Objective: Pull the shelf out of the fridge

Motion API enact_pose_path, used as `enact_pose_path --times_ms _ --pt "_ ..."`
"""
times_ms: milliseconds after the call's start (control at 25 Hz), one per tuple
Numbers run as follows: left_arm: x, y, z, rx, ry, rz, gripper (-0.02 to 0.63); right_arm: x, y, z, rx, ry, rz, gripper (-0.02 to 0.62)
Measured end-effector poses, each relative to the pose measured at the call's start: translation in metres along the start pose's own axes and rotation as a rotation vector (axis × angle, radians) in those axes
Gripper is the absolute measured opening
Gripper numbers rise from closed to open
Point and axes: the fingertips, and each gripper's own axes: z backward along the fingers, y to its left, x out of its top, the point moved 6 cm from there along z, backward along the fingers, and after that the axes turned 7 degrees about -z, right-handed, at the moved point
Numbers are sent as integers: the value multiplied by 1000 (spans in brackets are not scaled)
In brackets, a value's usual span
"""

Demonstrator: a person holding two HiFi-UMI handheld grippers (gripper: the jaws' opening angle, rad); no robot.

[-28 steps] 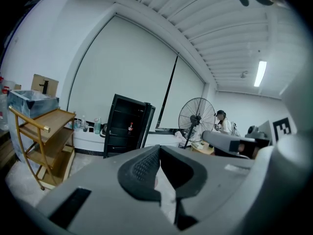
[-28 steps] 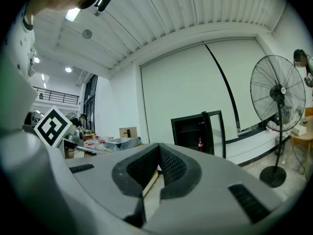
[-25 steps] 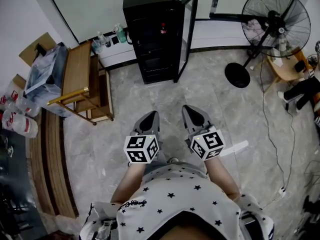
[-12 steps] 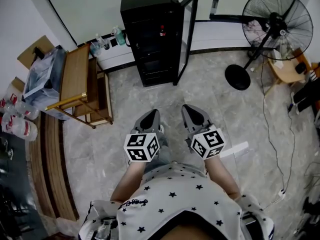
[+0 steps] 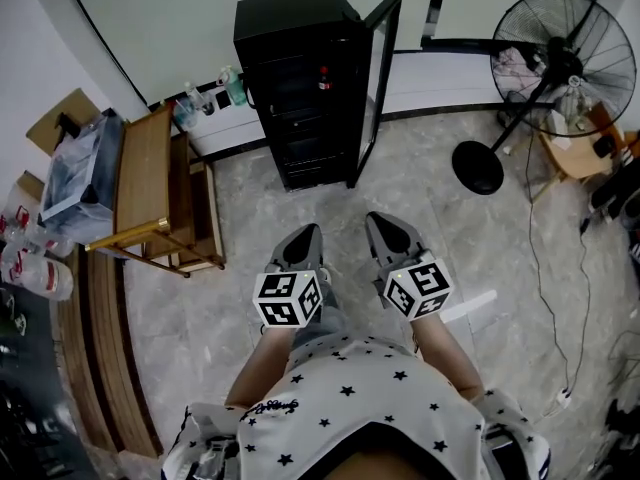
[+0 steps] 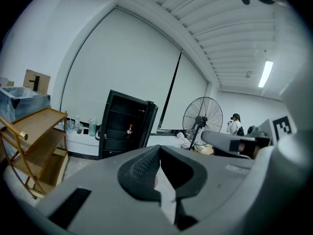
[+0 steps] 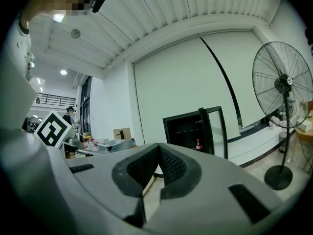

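A black fridge stands against the far wall with its glass door swung open to the right. Dark shelves show inside it, and a small red-capped bottle stands on an upper one. My left gripper and right gripper are side by side over the floor, well short of the fridge, both pointing at it. The left gripper view has the left gripper shut and empty. In the right gripper view the right gripper is also shut, with nothing in it.
A wooden trolley with a clear bin stands at the left. Bottles sit on a low ledge beside the fridge. A standing fan and its cable are at the right. A white strip lies on the floor.
Both grippers have moved forward together towards the fridge, which now looks slightly nearer and larger in the head view. Their jaws stayed shut.
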Motion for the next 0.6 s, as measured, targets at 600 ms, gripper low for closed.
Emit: enact_pose_path --times_ms 600 --pt "54 85 -101 -19 15 -16 14 34 -36 -135 -2 15 5 -6"
